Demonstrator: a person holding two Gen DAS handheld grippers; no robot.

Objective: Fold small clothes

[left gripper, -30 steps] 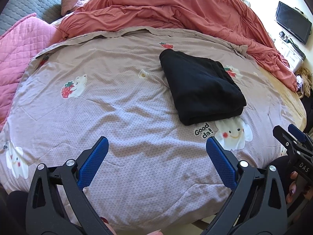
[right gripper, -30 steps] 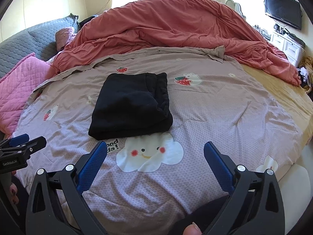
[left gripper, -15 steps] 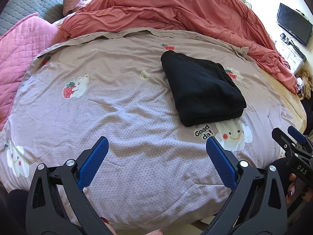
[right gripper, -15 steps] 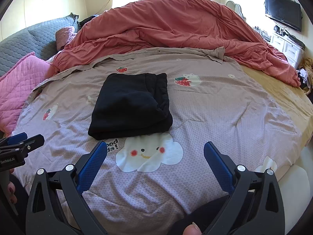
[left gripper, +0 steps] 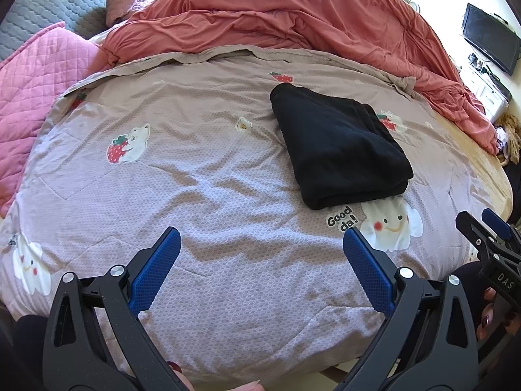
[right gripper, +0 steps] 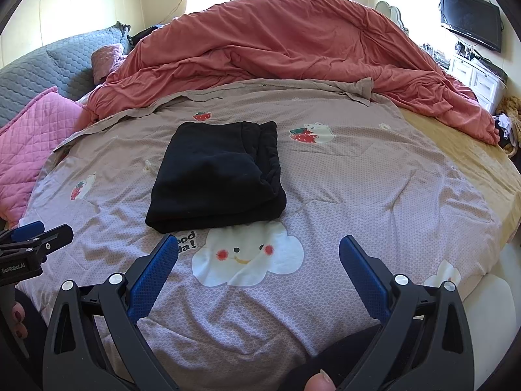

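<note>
Sunlight is falling across a bed (right gripper: pixel 374 195) that is wearing a mauve cartoon-print cover (left gripper: pixel 211 169), with a rust-red duvet (right gripper: pixel 293 49) bunching up along the far side and a pink quilted pillow (left gripper: pixel 35 75) lying at the far left. On the cover a black garment (right gripper: pixel 215 179) is sitting folded into a thick rectangle, its near edge touching a smiling cloud print (right gripper: pixel 247 254) and partly hiding the lettering beside it; in the left wrist view the same garment (left gripper: pixel 338 143) is lying right of centre. Both tools are hovering over the near part of the bed, well apart from the cloth. The left gripper (left gripper: pixel 260 270) is holding its jaws spread wide, with nothing between the blue pads (left gripper: pixel 156 270) — only bare cover is showing through the gap. The right gripper (right gripper: pixel 259 270) is likewise keeping its jaws spread and empty, framing the cloud print. A dark television (right gripper: pixel 470 18) is hanging on the far right wall above a white cabinet (right gripper: pixel 472 75).
</note>
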